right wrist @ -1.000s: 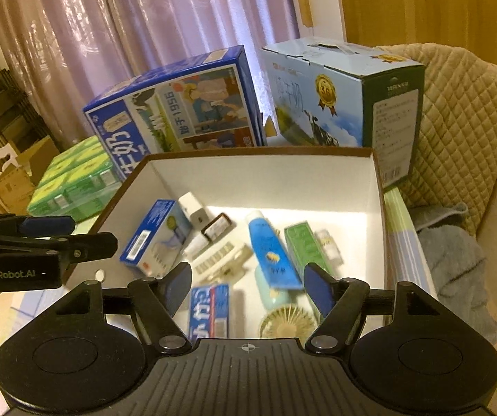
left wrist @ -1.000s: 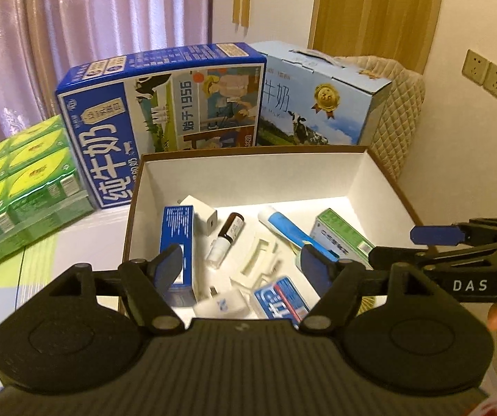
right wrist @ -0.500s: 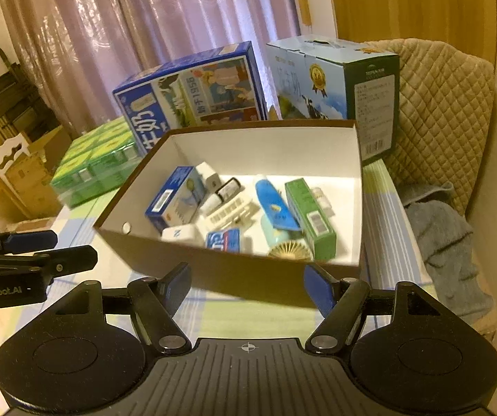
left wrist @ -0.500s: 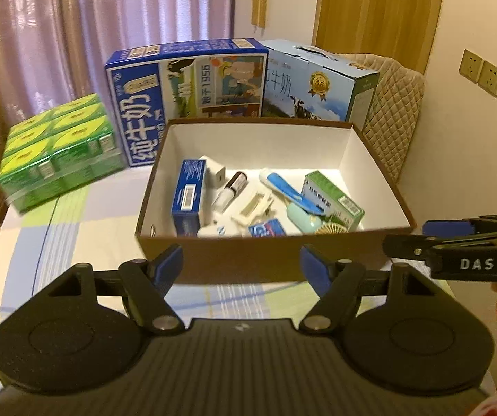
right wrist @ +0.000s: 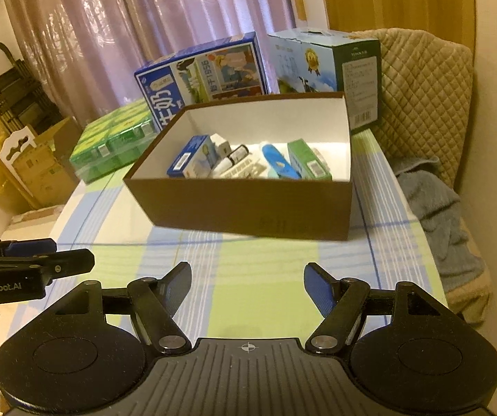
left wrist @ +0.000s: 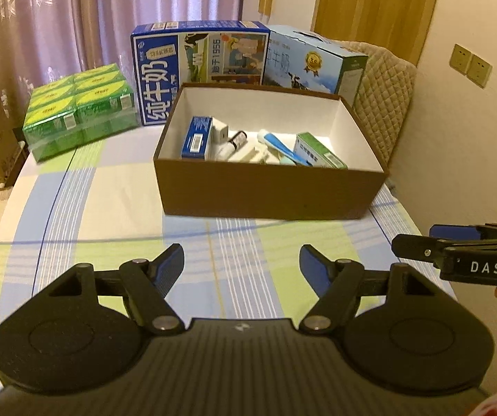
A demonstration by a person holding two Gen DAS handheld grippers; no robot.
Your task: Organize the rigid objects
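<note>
Checked tablecloth now between brown box and both withdrawn grippers

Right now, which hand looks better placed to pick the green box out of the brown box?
Probably the right gripper: the green box lies at the brown box's right end, its side. Both grippers are open and empty.

Pale mauve curtains hang in folds across the rear of the room, catching a sheen of light. To their right stands a wood-panelled surface beside a cream wall carrying two wall sockets. A chair draped in a quilted beige cover stands against that wall, with a grey towel on its seat. The counter is covered in a checked cloth of blue, green and white. At the far left are cardboard cartons and a dark folded frame. Lighting is warm and dim.
</note>
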